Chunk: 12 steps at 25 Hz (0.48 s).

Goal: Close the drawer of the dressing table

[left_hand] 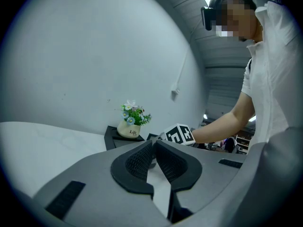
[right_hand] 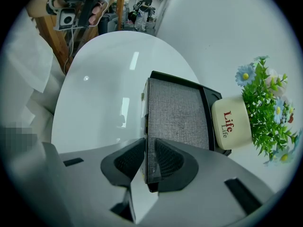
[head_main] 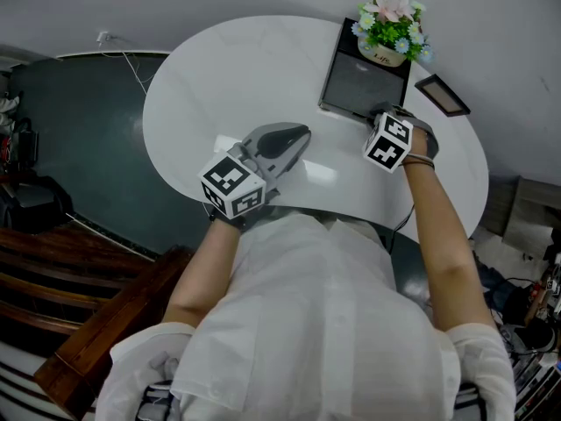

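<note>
The dressing table (head_main: 219, 77) has a white oval top. Its dark drawer (head_main: 364, 82), lined in grey fabric (right_hand: 177, 112), stands open at the far right. My right gripper (head_main: 379, 112) points steeply down at the drawer's near end. In the right gripper view the jaws (right_hand: 150, 157) sit on either side of the drawer's front wall (right_hand: 152, 167), pads pressed on it. My left gripper (head_main: 298, 134) hovers over the middle of the tabletop, shut with nothing between its pads (left_hand: 154, 148).
A cream pot of flowers (head_main: 390, 33) (right_hand: 232, 124) stands at the drawer's far end. A small dark framed object (head_main: 443, 95) lies right of the drawer. A wooden chair (head_main: 105, 323) is at the lower left, by the table's near edge.
</note>
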Each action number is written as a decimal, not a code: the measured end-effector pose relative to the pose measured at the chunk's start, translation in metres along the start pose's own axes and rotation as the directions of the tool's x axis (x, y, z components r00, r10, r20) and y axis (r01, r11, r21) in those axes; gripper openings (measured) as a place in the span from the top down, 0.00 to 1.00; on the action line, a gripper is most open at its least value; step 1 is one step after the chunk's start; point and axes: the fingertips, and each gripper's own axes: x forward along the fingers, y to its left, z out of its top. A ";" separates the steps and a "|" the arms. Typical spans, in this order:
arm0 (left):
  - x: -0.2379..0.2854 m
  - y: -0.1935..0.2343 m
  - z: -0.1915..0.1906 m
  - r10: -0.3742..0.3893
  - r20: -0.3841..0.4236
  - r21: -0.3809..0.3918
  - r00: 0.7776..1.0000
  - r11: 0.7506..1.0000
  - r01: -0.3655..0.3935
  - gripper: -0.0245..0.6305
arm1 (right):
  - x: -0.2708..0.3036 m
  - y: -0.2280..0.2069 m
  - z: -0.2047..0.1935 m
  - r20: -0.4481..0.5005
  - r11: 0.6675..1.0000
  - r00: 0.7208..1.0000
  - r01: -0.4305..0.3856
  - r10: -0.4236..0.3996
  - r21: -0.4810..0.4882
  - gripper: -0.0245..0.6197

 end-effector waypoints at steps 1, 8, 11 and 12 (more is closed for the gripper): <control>0.000 0.000 0.000 0.000 0.000 0.000 1.000 1.000 0.000 0.93 | 0.000 0.000 0.000 0.001 1.000 1.000 0.000 0.000 0.001 0.85; -0.001 0.001 0.001 0.009 -0.001 0.006 1.000 1.000 -0.009 0.93 | 0.002 -0.002 0.000 0.013 1.000 1.000 0.003 -0.004 0.019 0.84; -0.003 0.002 0.002 0.014 0.002 0.009 1.000 1.000 -0.014 0.93 | 0.002 -0.002 0.000 0.022 0.999 1.000 0.006 -0.007 0.040 0.84; -0.003 0.002 0.003 0.015 0.003 0.010 1.000 1.000 -0.015 0.93 | 0.002 -0.003 0.000 0.025 0.999 1.000 0.008 -0.009 0.052 0.84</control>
